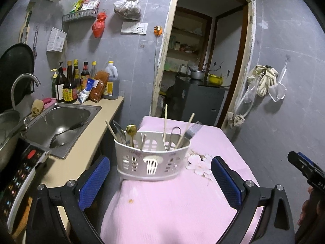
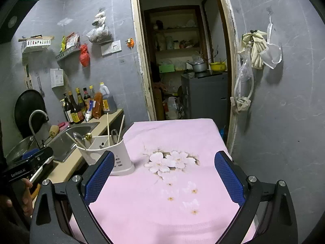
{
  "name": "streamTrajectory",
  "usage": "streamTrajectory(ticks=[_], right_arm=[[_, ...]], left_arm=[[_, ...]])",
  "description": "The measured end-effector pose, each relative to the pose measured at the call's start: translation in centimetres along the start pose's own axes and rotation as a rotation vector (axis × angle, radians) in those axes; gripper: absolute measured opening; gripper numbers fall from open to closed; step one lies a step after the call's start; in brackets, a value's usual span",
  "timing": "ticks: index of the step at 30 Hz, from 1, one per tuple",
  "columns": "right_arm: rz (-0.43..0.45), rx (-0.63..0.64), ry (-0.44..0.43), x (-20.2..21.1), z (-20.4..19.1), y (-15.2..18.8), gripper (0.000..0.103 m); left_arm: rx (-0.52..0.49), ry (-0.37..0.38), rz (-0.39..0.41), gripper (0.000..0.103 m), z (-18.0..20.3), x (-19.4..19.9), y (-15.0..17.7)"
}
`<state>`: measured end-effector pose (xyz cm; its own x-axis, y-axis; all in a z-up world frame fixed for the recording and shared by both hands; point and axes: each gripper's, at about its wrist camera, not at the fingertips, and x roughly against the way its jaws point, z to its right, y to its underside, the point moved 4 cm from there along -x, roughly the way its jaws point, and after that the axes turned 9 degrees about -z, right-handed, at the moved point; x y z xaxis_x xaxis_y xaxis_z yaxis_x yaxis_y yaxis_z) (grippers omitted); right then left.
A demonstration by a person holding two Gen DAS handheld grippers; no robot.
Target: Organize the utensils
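Note:
A white slotted utensil caddy [image 1: 151, 158] stands on the pink flowered cloth [image 1: 172, 203] near its left edge. It holds wooden chopsticks [image 1: 165, 122], a gold spoon [image 1: 131, 130], a dark spoon, a fork [image 1: 193, 131] and metal tongs. My left gripper [image 1: 160, 181] is open and empty, a little in front of the caddy. My right gripper [image 2: 164, 179] is open and empty over the cloth, with the caddy [image 2: 113, 154] just beyond its left finger. Each gripper shows at the edge of the other's view.
A counter [image 1: 81, 152] with a steel sink [image 1: 59, 122] runs along the left; a ladle lies in the sink. Sauce bottles [image 1: 71, 85] stand behind it. An induction cooker [image 1: 18, 181] sits at near left. A doorway [image 2: 182, 61] is behind the table, a grey wall on the right.

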<state>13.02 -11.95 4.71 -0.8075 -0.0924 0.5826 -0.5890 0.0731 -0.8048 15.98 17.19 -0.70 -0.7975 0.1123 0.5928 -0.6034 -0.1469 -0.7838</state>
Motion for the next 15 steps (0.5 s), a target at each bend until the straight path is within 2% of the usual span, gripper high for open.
streamTrajectory(ticks=[15], right_arm=[[-0.013, 0.023, -0.027, 3.3, 1.5, 2.3, 0.097]], left_arm=[[-0.001, -0.027, 0.004, 0.101, 1.5, 4.0, 3.0]])
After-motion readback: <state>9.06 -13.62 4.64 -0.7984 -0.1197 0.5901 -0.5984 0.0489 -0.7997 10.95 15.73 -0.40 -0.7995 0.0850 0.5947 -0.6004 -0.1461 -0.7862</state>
